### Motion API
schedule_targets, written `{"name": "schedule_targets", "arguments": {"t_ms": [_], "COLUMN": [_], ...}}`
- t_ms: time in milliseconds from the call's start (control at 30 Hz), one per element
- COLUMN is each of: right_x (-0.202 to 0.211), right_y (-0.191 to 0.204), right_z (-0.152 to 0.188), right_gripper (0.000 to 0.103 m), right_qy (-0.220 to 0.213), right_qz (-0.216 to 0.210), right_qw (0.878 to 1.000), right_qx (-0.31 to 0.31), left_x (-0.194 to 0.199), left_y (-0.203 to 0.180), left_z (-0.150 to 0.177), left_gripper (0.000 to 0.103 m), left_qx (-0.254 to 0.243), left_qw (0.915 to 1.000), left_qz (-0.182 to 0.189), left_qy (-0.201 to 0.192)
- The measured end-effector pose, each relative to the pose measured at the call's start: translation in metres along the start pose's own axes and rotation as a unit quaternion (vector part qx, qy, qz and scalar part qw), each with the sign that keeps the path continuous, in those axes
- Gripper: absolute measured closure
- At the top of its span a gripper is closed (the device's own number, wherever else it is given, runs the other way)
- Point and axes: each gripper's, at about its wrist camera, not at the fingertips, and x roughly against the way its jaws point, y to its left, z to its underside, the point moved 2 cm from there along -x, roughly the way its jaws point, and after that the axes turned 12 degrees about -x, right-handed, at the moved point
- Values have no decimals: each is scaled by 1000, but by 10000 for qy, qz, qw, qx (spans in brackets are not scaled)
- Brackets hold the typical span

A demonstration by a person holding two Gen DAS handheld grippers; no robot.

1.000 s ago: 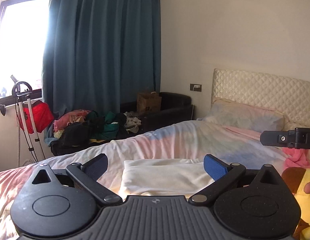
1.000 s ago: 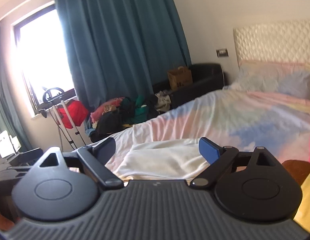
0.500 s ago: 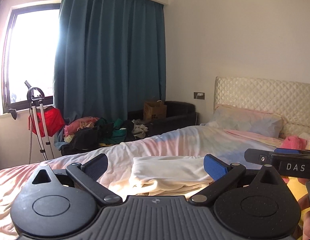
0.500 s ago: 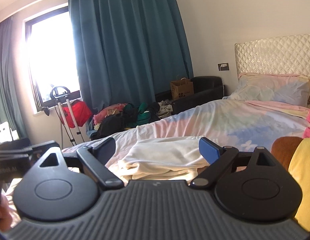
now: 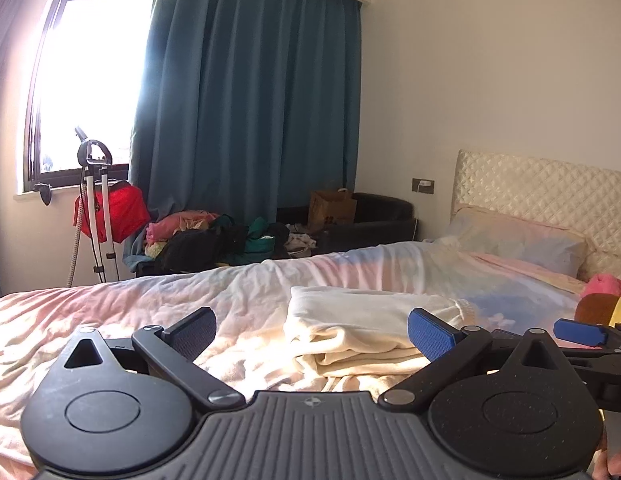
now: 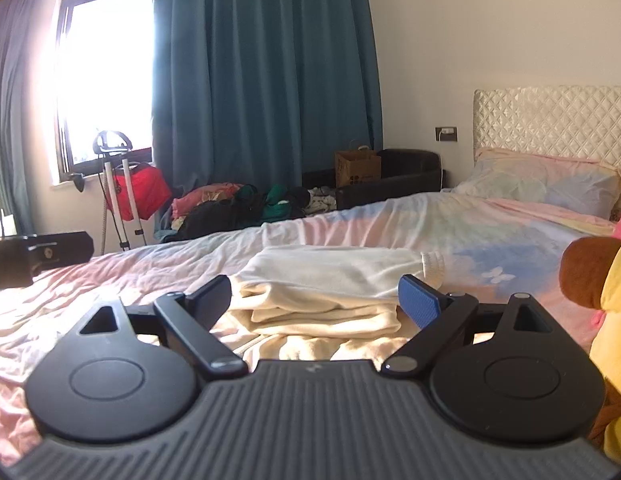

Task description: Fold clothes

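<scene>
A cream garment (image 6: 330,280) lies on the bed (image 6: 450,224), already folded into a flat stack of several layers with a ribbed cuff showing at its right end. It sits near the bed's near edge, roughly midway along it, well short of the pillow (image 6: 550,180) at the headboard end. Judging by that neat stack, this piece looks nearly or fully done. What remains is probably the heap of unfolded clothes (image 6: 238,204) beyond the bed's far edge, under the teal curtain (image 6: 262,72).

The right gripper (image 6: 314,296) has its fingers spread wide just in front of the stack, grasping nothing. The left gripper (image 5: 310,332) is likewise released, its fingers apart and empty, with the garment ahead and to its right.

The bed wears a crumpled pastel sheet. A plush toy (image 6: 598,280) sits by the near edge towards the headboard (image 6: 550,120). A bright window (image 5: 90,80), a garment steamer stand (image 5: 94,208), a brown paper bag (image 6: 356,168) and a dark armchair (image 6: 406,172) line the far wall.
</scene>
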Motion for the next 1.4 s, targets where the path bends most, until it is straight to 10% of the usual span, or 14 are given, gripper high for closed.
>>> {"name": "schedule_targets", "arguments": {"t_ms": [1400], "right_x": [-13], "right_y": [5], "right_z": [9], "right_gripper": [11], "right_qy": [-83], "right_qz": [330], "right_qw": [9994], "right_qx": [59], "left_x": [-22], "left_y": [3], "left_z": [23], "left_gripper": [0], "left_qx": [70], "left_qw": [9997], "left_qz": [-142], "left_qy": [199]}}
